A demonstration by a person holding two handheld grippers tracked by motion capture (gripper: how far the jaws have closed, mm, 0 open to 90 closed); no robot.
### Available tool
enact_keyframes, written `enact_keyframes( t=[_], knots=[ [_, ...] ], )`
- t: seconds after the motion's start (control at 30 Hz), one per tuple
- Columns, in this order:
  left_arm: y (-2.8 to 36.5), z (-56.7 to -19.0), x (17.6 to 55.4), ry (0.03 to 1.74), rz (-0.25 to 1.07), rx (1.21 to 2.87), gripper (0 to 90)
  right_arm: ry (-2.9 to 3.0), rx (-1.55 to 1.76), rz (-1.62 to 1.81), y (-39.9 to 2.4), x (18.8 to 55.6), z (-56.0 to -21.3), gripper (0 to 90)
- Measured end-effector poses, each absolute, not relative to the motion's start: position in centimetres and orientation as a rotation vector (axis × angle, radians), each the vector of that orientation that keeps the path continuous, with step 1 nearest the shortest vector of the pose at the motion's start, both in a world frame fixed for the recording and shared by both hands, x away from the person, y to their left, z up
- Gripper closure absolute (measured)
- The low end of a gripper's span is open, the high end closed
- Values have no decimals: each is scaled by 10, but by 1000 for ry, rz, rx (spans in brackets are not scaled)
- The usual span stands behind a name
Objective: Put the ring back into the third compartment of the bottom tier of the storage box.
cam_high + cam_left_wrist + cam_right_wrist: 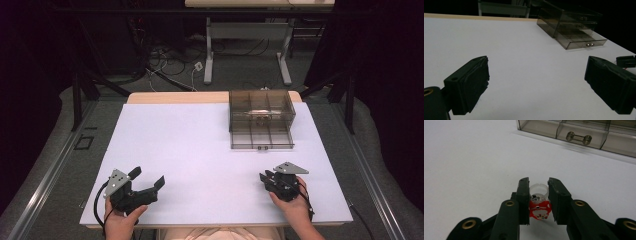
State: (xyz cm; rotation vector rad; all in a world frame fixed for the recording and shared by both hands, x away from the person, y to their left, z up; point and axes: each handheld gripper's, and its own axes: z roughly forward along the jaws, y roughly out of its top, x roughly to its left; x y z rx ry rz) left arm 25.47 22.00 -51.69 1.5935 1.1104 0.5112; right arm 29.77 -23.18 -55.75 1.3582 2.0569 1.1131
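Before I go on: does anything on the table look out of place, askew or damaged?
Nothing looks damaged or spilled. The smoky plastic drawer box sits square at the table's far right, its bottom drawer pulled out. The right gripper is shut on a small clear ring with a red figure. The left gripper is open, with nothing between its jaws.

My right gripper [538, 202] pinches a small clear ring [538, 190] with a red and white face on it between its black fingers [523, 195]. Past it, on the white worktop [466, 162], stands a smoky clear drawer [584, 135] with a little metal handle [578, 137].
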Motion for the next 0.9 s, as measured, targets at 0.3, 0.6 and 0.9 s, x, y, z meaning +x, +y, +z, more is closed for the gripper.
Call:
enact_keyframes(
  t=[0.3,0.6,0.9],
  knots=[
    [220,-517,255,1106,512,1596,61,2042,1349,1126,-234,296,-552,714],
    [220,-517,255,1106,513,1596,61,2020,1350,1148,-237,295,-546,714],
    [220,-517,255,1104,512,1596,61,1997,1351,1157,-242,295,-542,714]
  ],
)
